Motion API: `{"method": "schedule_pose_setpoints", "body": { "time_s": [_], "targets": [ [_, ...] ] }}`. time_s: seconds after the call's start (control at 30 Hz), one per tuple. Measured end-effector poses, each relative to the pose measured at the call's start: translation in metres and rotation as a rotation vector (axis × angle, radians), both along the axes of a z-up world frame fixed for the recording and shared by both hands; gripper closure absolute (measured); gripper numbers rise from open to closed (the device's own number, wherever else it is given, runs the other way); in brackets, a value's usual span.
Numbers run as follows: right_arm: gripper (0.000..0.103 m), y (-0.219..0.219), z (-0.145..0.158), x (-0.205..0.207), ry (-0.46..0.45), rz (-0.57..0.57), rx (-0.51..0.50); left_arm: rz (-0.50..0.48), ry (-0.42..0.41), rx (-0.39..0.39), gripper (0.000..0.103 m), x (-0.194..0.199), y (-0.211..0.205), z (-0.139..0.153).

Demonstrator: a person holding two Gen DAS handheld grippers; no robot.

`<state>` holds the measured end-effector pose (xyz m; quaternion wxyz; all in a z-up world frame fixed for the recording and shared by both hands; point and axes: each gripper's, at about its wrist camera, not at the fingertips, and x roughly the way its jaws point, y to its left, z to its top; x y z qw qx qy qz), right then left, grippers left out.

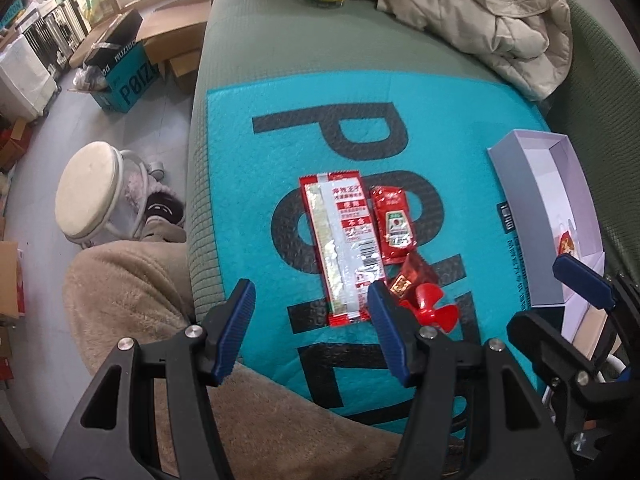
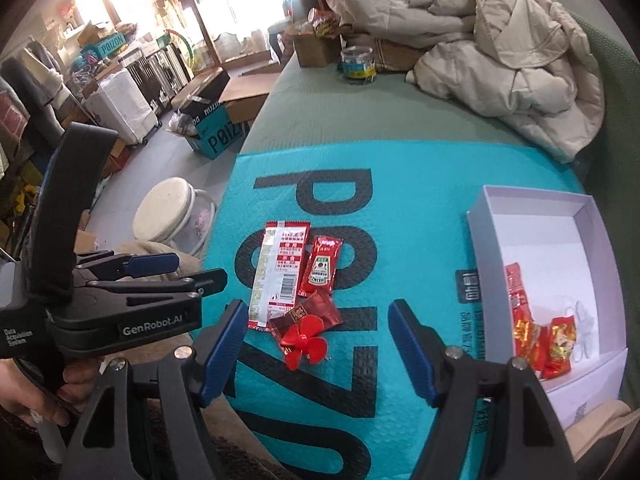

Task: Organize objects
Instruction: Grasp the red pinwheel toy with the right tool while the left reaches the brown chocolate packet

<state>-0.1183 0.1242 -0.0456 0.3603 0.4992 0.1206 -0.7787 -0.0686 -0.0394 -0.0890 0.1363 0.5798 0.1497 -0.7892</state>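
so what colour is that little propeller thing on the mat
Red: the small plastic propeller lies on the teal bubble mailer, clearest in the right wrist view.

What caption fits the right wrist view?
Open right gripper above red propeller and sachets; white box alongside.

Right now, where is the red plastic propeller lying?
The red plastic propeller lies on the teal mailer bag, at the near end of the packet cluster, touching the dark red candy wrapper, left of the white box.
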Motion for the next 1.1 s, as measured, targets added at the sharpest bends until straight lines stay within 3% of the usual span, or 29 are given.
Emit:
{"method": "schedule_pose_setpoints", "body": {
  "time_s": [0.43,0.63,0.7,0.77,0.83,0.87,0.9,1.1],
  "targets": [
    [0.030,-0.004,-0.057,-0.010,-0.161,0.000,0.040,-0.051,-0.103,0.069,0.046,-0.009,-0.002,-0.035],
    [0.030,-0.017,-0.070,-0.004,-0.181,0.049,0.050,-0.040,-0.133,0.071,0.046,-0.011,-0.011,-0.047],
    [0.037,-0.021,-0.076,-0.005,-0.200,0.048,0.042,-0.047,-0.141,0.078,0.046,-0.011,-0.011,-0.051],
    [0.052,-0.023,-0.085,-0.007,-0.229,0.048,0.065,-0.048,-0.156,0.082,0.046,-0.011,-0.011,-0.057],
    [0.059,-0.022,-0.094,-0.010,-0.252,0.031,0.087,-0.049,-0.166,0.082,0.046,-0.011,-0.011,-0.060],
    [0.072,-0.020,-0.097,-0.011,-0.262,0.026,0.085,-0.050,-0.169,0.083,0.046,-0.011,-0.011,-0.061],
    [0.076,-0.017,-0.098,-0.011,-0.282,0.021,0.066,-0.054,-0.172,0.087,0.046,-0.012,-0.010,-0.061],
    [0.078,-0.001,-0.088,-0.011,-0.193,-0.044,0.102,-0.091,-0.154,0.078,0.046,-0.014,-0.001,-0.057]
  ]
}}
